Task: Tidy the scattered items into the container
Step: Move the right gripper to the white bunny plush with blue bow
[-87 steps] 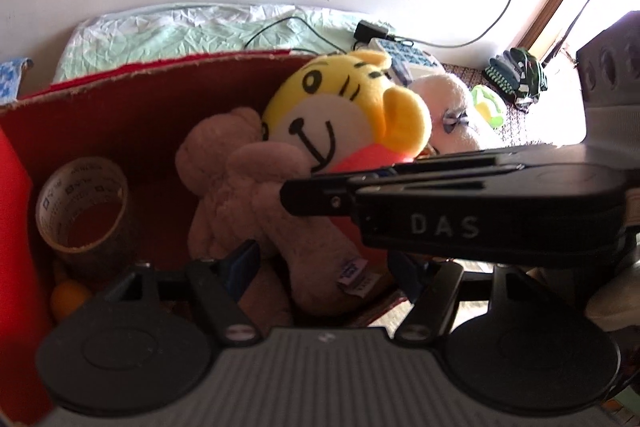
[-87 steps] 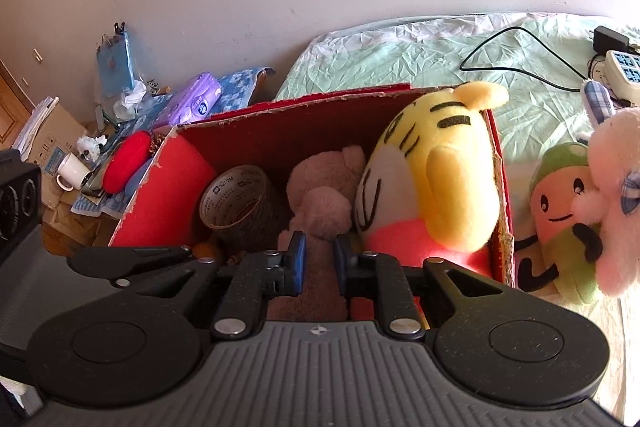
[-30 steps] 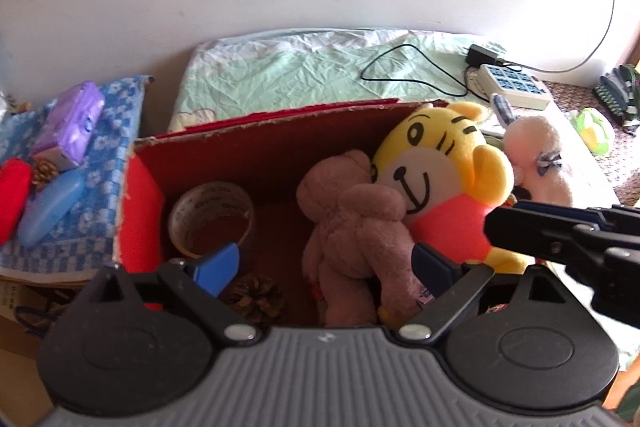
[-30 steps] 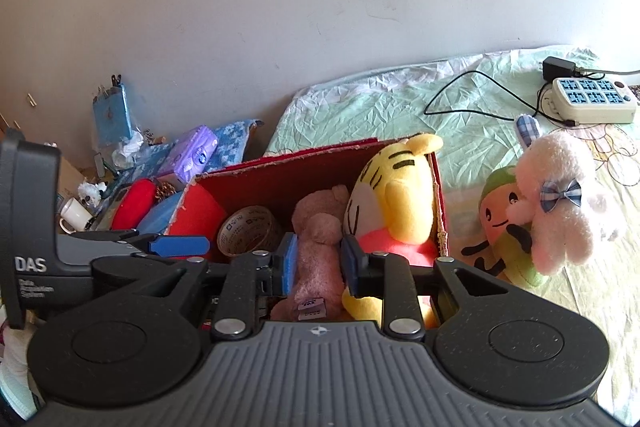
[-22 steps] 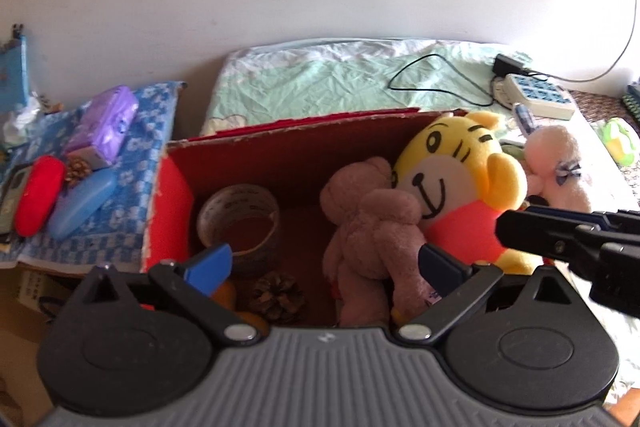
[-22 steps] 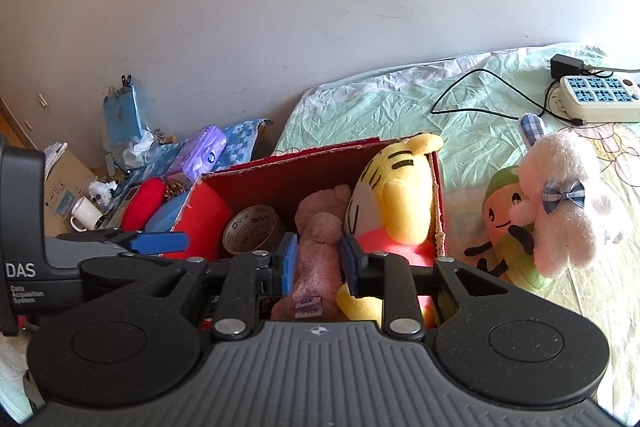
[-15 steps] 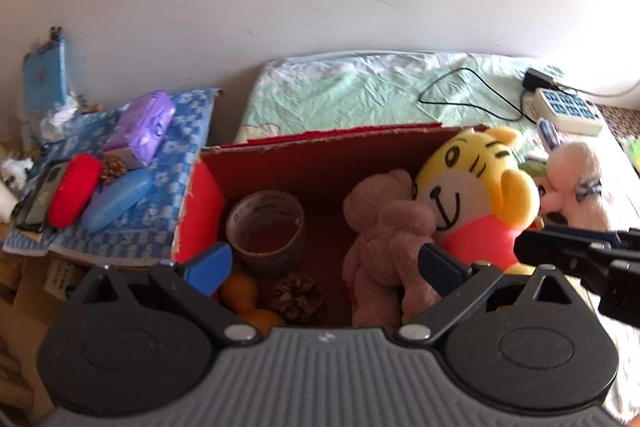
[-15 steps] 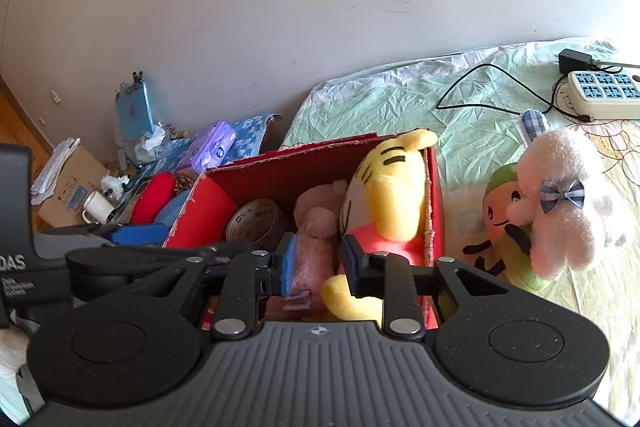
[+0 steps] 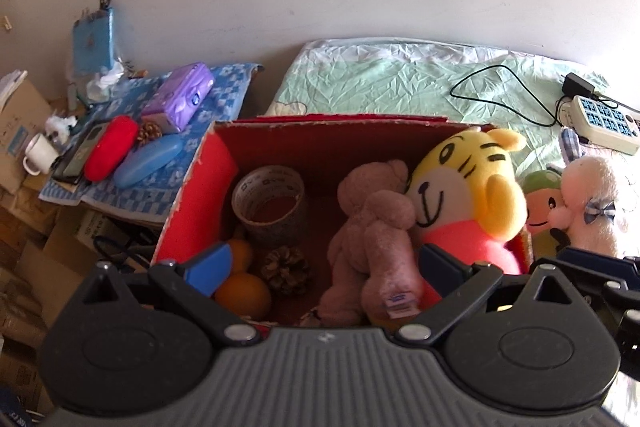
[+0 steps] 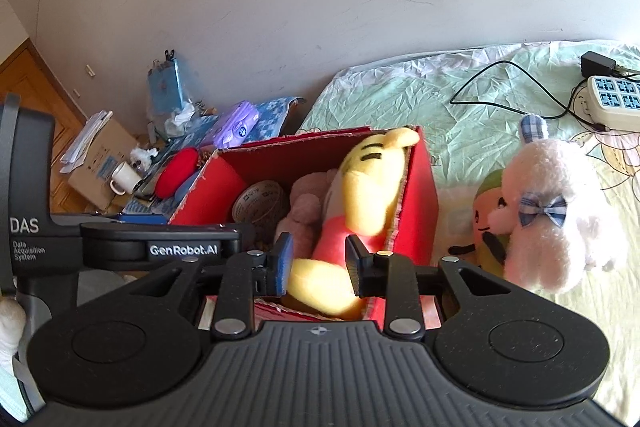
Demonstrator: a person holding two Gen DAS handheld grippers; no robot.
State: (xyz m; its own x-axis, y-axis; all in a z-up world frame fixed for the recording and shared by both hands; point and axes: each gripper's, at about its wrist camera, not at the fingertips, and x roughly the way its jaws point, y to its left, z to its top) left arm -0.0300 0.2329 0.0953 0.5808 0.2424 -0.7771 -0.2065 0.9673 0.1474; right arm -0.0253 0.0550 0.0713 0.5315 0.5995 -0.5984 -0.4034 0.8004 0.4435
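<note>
A red cardboard box (image 9: 208, 187) (image 10: 420, 187) stands on the bed. It holds a yellow tiger plush (image 9: 468, 195) (image 10: 368, 187), a brown teddy bear (image 9: 372, 227) (image 10: 304, 207), a tape roll (image 9: 270, 203) (image 10: 260, 203), a pine cone (image 9: 286, 269) and two oranges (image 9: 242, 293). A white bunny plush (image 9: 588, 203) (image 10: 556, 207) and a green plush (image 9: 540, 211) (image 10: 488, 219) lie right of the box. My left gripper (image 9: 324, 263) is wide open and empty above the box's near side. My right gripper (image 10: 318, 263) is partly open and empty, held in front of the tiger's foot.
A power strip (image 9: 604, 123) (image 10: 616, 99) and black cable (image 9: 500, 91) lie on the green sheet. Left of the box a blue checked cloth (image 9: 224, 95) carries a purple pack (image 9: 178, 101), a red case (image 9: 110, 141), a blue case (image 9: 148, 159) and a mug (image 9: 38, 153). Cardboard boxes (image 10: 100, 155) stand on the floor.
Both grippers have pulled back and up from the box, so more of the room shows. The right jaws have opened wider. The toys in the box have not moved.
</note>
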